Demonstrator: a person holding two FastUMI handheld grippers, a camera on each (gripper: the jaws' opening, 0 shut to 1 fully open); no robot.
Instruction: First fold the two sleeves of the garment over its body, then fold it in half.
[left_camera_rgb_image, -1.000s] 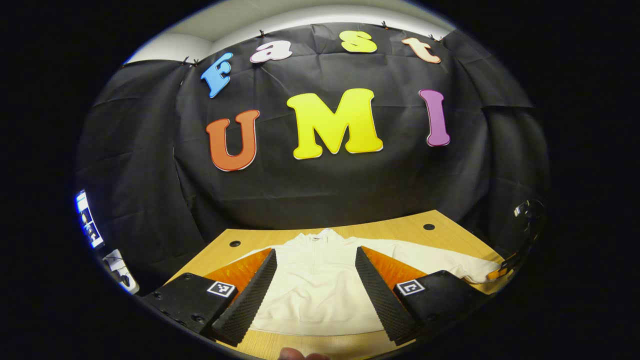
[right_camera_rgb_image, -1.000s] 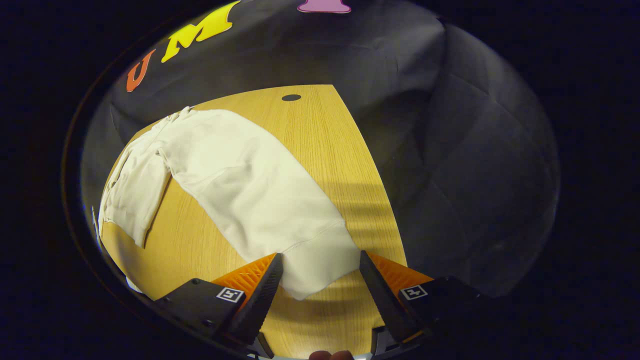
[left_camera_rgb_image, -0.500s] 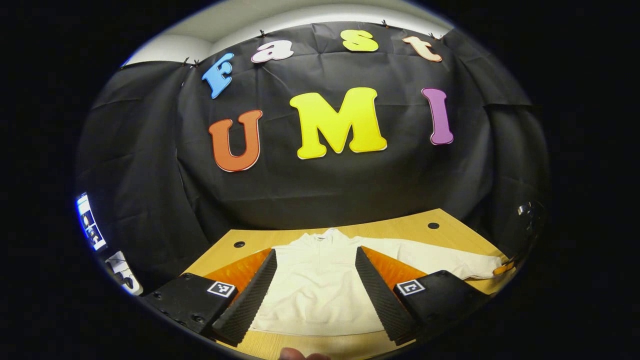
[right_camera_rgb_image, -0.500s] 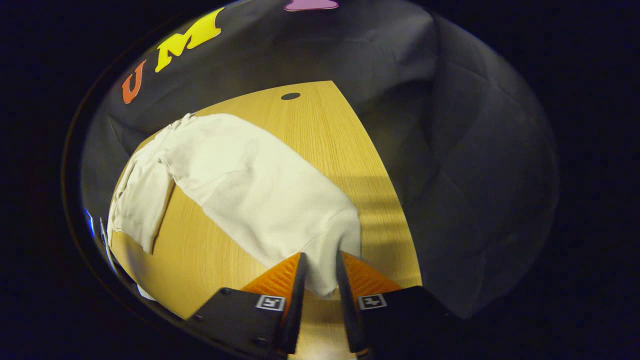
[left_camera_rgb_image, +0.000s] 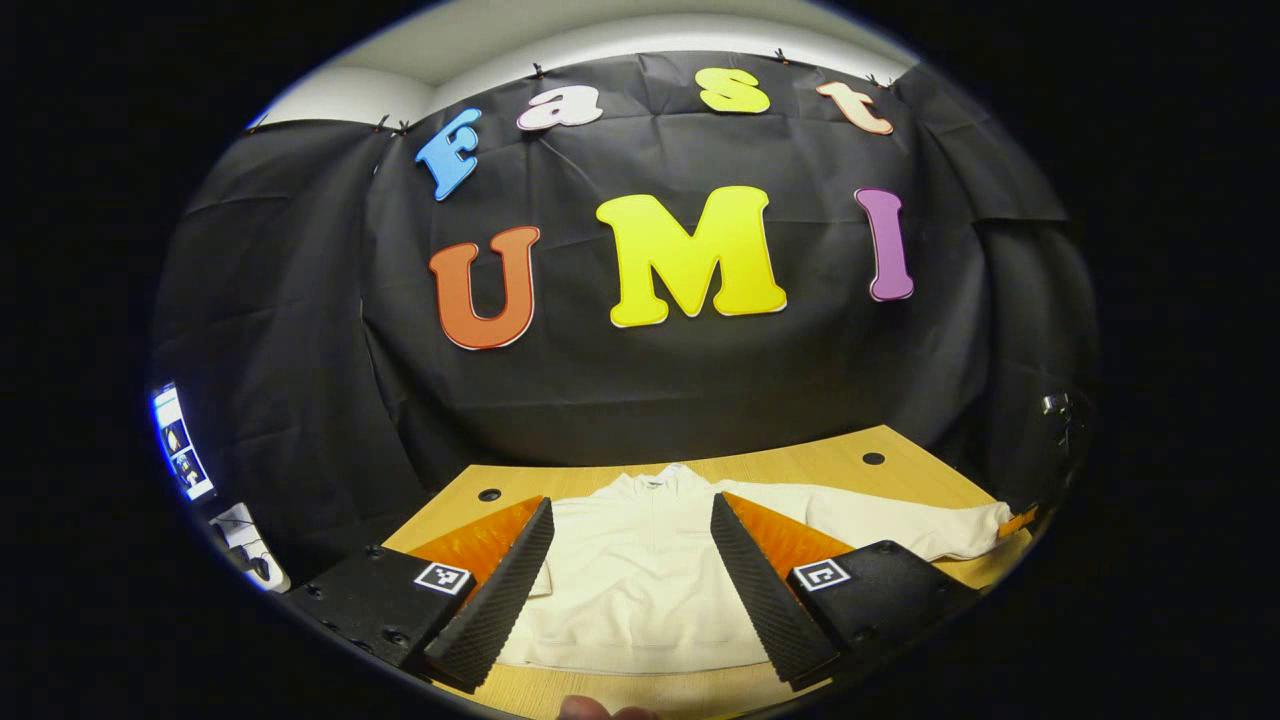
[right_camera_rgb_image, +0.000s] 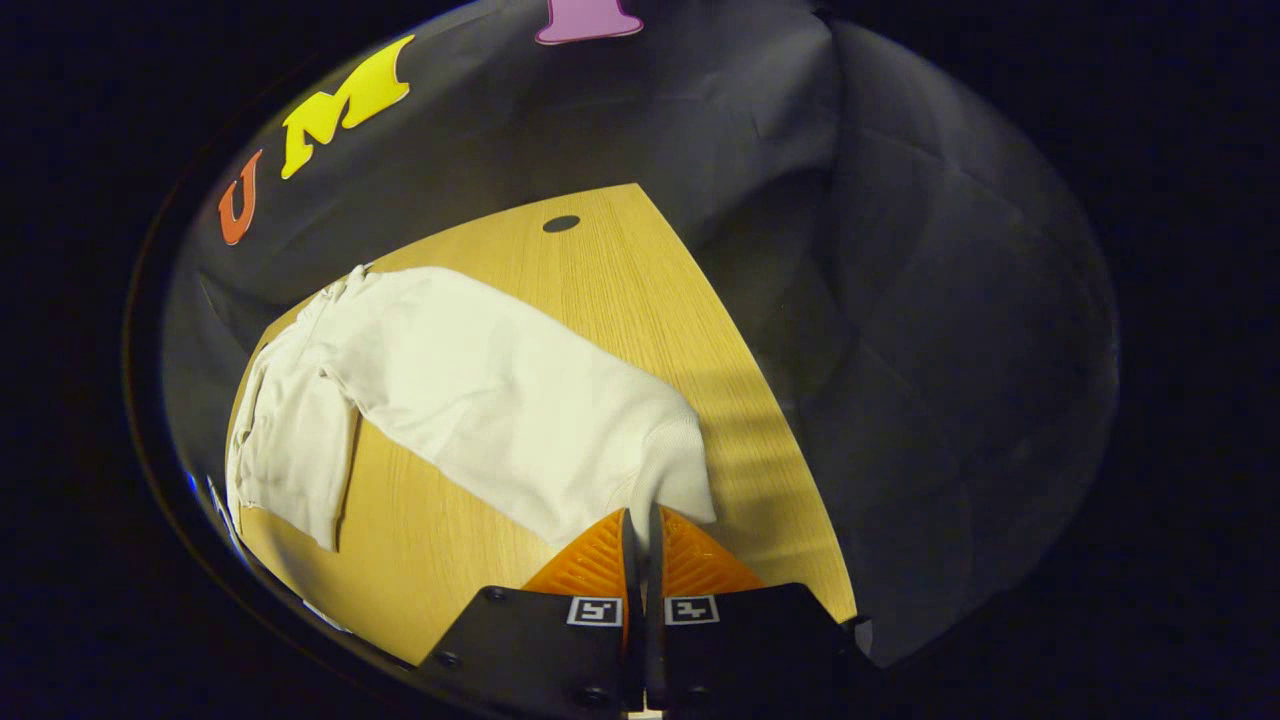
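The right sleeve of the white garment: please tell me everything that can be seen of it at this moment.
The right sleeve is cream-white, of soft, thick knit cloth, with a ribbed cuff. It lies stretched out flat on the wooden table, slanting away from the garment's body and not yet folded over it. The right claw is shut on the cuff's edge, bunching the cloth into a small pucker there. In the left gripper view the sleeve reaches toward the table's right edge.
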